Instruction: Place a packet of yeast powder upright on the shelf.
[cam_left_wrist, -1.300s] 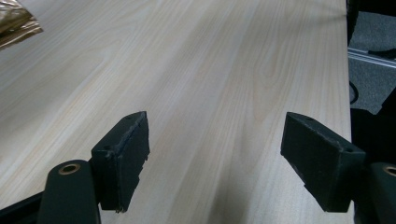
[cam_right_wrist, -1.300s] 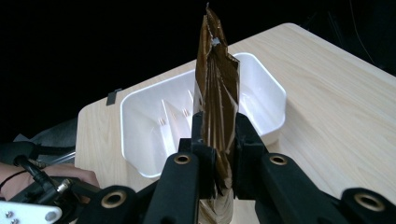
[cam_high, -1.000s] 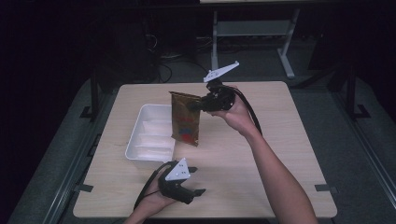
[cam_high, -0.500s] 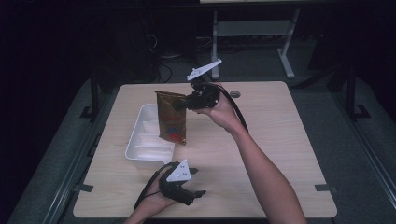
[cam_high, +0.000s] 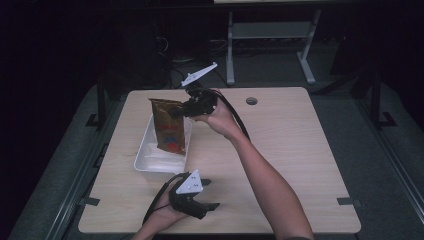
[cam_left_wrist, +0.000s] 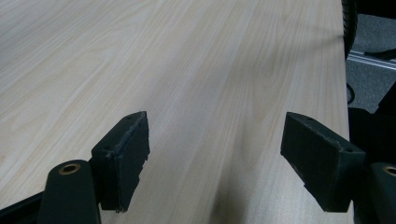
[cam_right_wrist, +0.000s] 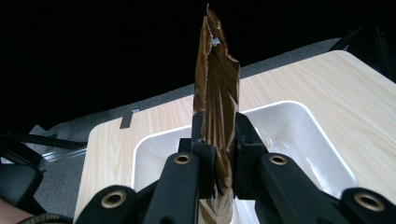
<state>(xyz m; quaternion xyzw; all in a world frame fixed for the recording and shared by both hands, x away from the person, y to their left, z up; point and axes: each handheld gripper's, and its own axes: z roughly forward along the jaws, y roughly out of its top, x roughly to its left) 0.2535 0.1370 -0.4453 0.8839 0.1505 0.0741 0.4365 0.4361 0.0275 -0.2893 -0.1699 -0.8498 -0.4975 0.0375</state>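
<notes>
High view: fixed above the person's side, looks forward and down, far enough to take in the whole surface plus floor behind. Left claw view: sits low, close to the wood, looks along its jaws across the surface toward an edge. Right claw view: raised, looks down along its jaws at the brown pouch and white tray, very near. High and right claw views share pouch, tray, and the surface's left part.
</notes>
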